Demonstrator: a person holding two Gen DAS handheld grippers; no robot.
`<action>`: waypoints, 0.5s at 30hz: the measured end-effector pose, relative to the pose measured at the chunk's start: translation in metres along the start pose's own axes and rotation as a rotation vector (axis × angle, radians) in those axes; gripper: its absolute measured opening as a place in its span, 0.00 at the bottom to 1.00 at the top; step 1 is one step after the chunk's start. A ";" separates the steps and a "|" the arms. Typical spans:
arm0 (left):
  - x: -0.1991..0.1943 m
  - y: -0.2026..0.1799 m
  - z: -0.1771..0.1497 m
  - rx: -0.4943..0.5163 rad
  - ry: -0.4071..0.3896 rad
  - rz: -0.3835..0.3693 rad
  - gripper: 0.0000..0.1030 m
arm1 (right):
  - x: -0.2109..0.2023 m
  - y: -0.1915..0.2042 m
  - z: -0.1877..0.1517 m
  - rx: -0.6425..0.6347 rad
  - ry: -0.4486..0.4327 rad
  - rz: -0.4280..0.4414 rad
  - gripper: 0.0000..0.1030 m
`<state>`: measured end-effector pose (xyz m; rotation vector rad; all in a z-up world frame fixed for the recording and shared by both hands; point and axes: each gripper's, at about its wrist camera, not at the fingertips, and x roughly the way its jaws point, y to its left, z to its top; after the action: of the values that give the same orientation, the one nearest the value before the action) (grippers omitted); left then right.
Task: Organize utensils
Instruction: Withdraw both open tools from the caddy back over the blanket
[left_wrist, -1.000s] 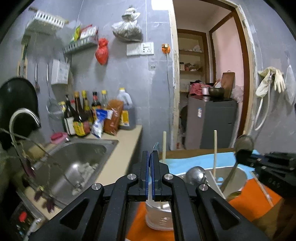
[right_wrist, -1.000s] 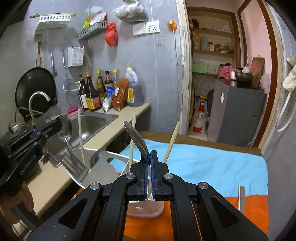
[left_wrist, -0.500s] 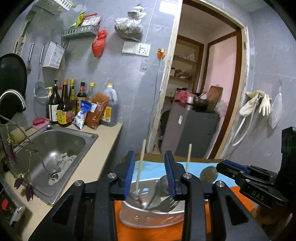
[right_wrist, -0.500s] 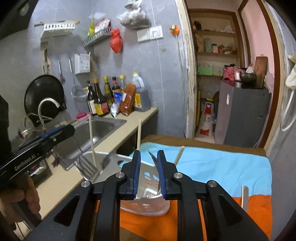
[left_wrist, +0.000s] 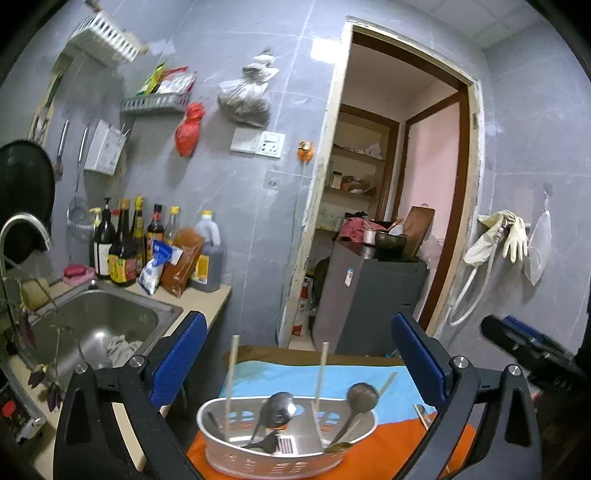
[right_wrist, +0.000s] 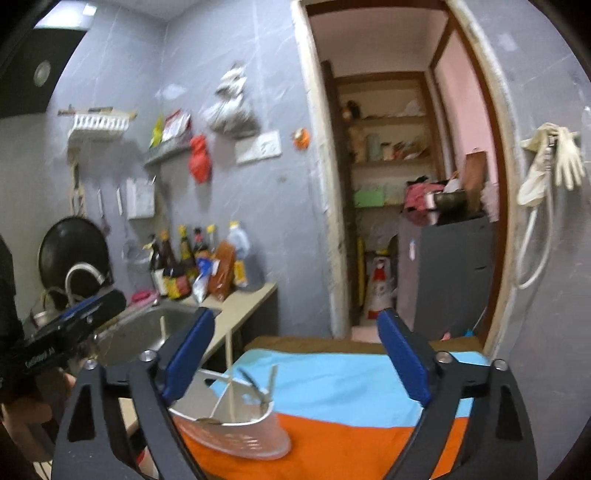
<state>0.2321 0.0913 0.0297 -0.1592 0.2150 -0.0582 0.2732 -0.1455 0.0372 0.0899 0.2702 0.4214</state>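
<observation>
A white slotted utensil basket stands on the orange and blue cloth. It holds two metal spoons, upright chopsticks and a small slotted spatula. My left gripper is open and empty, above and behind the basket. In the right wrist view the basket sits low and left of centre. My right gripper is open and empty above it. The right gripper shows at the right edge of the left wrist view, and the left gripper at the left edge of the right wrist view.
A steel sink and a counter with sauce bottles are to the left. A loose chopstick lies on the cloth right of the basket. A grey cabinet stands in the doorway behind the table.
Both grippers were shut on spoons one second ago. They opened, the spoons now rest in the basket, and both grippers have pulled up and back.
</observation>
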 end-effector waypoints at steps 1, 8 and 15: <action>0.001 -0.006 -0.001 0.013 -0.002 0.000 0.96 | -0.003 -0.005 0.002 0.004 -0.013 -0.008 1.00; 0.005 -0.050 -0.019 0.068 -0.018 -0.032 0.96 | -0.030 -0.044 0.001 0.002 -0.054 -0.053 1.00; 0.012 -0.094 -0.039 0.102 0.008 -0.080 0.96 | -0.049 -0.084 -0.014 -0.036 -0.026 -0.110 1.00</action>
<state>0.2316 -0.0083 0.0046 -0.0655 0.2128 -0.1492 0.2587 -0.2418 0.0235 0.0454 0.2404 0.3156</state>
